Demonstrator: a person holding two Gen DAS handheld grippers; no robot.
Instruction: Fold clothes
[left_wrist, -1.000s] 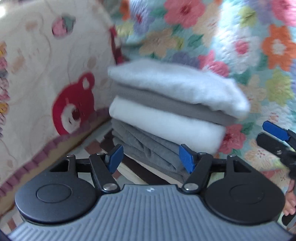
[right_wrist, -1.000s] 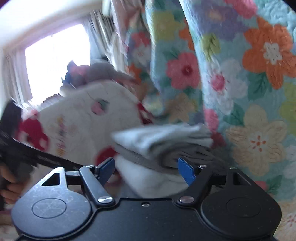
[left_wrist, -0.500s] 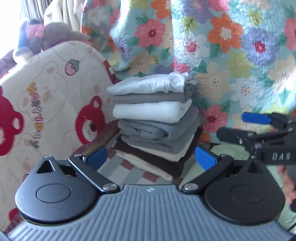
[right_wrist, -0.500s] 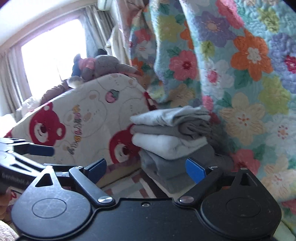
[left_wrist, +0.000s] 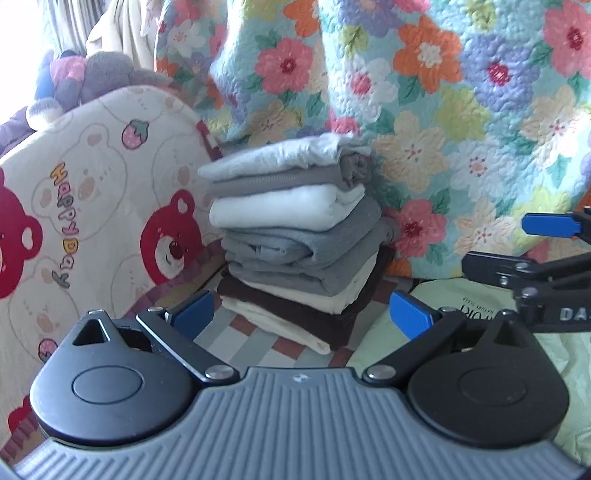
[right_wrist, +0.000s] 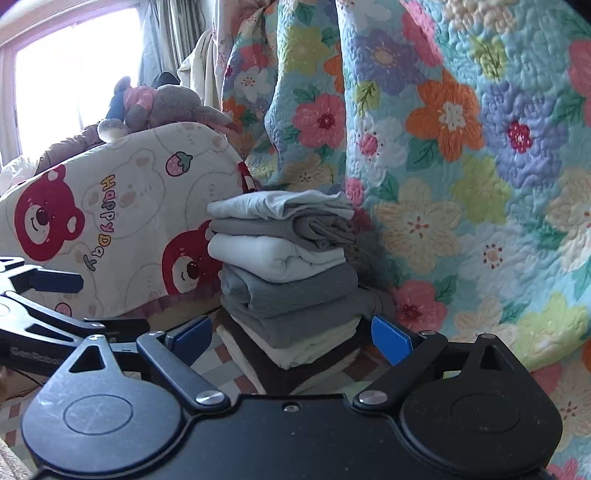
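a stack of folded clothes (left_wrist: 295, 243) is seen in the corner where a bear-print cushion (left_wrist: 92, 206) meets a hanging floral quilt (left_wrist: 443, 110), resting on a checked cloth (left_wrist: 251, 339). the pile is made up of pale grey, grey, white, blue-grey, cream and dark brown layers, with the pale grey piece (left_wrist: 280, 157) laid on top and a cream one at the bottom. the left gripper (left_wrist: 301, 314) is held in front of the pile with its jaws spread wide and nothing between its blue pads; no cloth is touched by it. the right gripper (right_wrist: 291, 332) is likewise held facing the stack, jaws apart and empty (its arms are also caught at the right edge of the left view, over a pale green bag (left_wrist: 480, 314)). the left gripper's arms are seen at the left edge of the right view. a grey plush toy (right_wrist: 166, 103) is perched on top of the cushion, beside a bright window (right_wrist: 74, 74) and curtain.
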